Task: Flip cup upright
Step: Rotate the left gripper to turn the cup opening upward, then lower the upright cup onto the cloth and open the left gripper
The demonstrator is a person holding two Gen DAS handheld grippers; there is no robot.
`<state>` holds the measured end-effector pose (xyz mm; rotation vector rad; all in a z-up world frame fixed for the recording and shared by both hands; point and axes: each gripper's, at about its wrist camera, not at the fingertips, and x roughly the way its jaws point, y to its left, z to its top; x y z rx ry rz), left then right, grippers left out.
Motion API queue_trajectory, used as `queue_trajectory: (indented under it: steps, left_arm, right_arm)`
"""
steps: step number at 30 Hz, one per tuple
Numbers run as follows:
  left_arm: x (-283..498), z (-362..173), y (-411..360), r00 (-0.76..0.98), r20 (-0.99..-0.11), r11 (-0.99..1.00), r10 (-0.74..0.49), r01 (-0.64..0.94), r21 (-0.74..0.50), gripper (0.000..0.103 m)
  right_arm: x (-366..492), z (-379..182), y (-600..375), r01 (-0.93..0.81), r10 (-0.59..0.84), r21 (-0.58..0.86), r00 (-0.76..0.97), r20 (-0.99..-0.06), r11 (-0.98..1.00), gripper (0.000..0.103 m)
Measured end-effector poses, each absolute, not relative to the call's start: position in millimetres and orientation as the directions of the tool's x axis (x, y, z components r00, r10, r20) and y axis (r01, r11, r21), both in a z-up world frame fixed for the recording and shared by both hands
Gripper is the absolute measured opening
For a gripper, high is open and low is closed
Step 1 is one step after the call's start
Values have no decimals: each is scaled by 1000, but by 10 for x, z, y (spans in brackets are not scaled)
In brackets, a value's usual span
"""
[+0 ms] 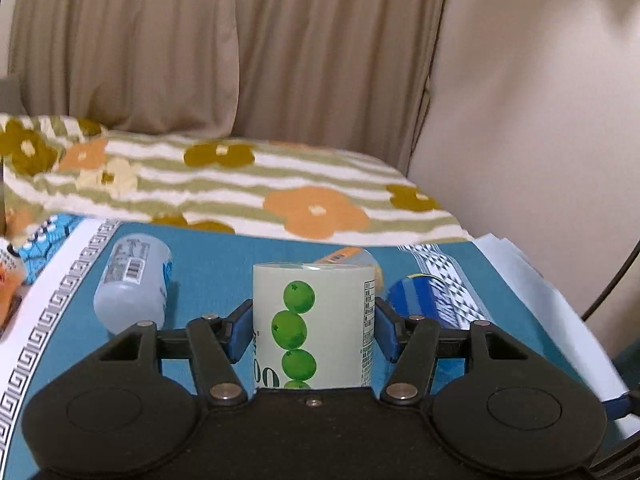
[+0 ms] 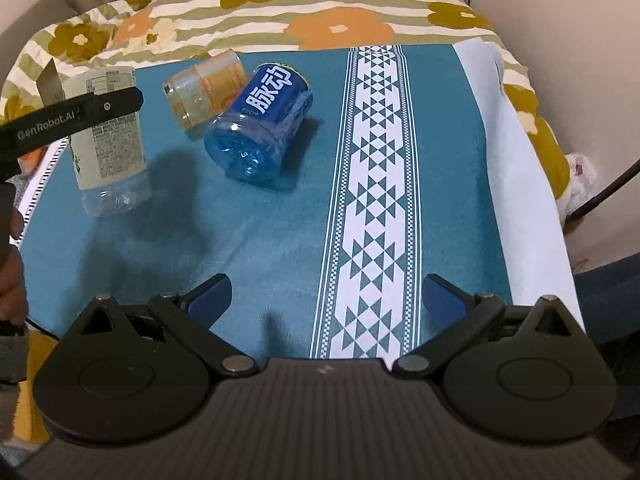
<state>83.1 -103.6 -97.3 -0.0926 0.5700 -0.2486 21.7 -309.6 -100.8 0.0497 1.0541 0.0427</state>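
Observation:
My left gripper point(image 1: 314, 326) is shut on a white cup with green fruit print point(image 1: 314, 320), its blue pads pressing both sides. In the right wrist view the same cup point(image 2: 108, 148) is held upright above the blue cloth, open end up, with the left gripper's finger point(image 2: 72, 114) across it. A blue cup point(image 2: 262, 120) and an orange cup point(image 2: 206, 88) lie on their sides, touching. A clear white cup point(image 1: 134, 280) lies on its side at the left. My right gripper point(image 2: 326, 298) is open and empty, low over the cloth.
A blue cloth point(image 2: 280, 220) with a white triangle-pattern band point(image 2: 376, 200) covers the surface. A floral striped blanket point(image 1: 240, 184) lies behind it, with beige curtains point(image 1: 200, 40) beyond. A black cable point(image 2: 608, 192) hangs at the right edge.

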Motion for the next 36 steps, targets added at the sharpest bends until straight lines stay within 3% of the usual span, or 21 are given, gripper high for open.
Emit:
queue_trajectory:
  steps: [11,24,34,36]
  left_arm:
    - [696,-1191,-1016,867,-439,971,-237,208,-114,66]
    - [566,-1067,-1033,764,-605,971,-227,225,-79,66]
    - [572,-1056,-1126,721,-660,967,-211,254,-32,67]
    - [578,-1055,-1128,713,-667,967,-215,252,-42,71]
  right_arm:
    - [294,-1102,-2902,-59,62,37,490,-869,998,103]
    - [244,-1057,-2857,-57,71,49,489,-869,997,103]
    - [143,-1021,-2860,-45,59,41,501,-864,998,103]
    - [123,-1008,-2876,-38,55,42,505,-861,998,103]
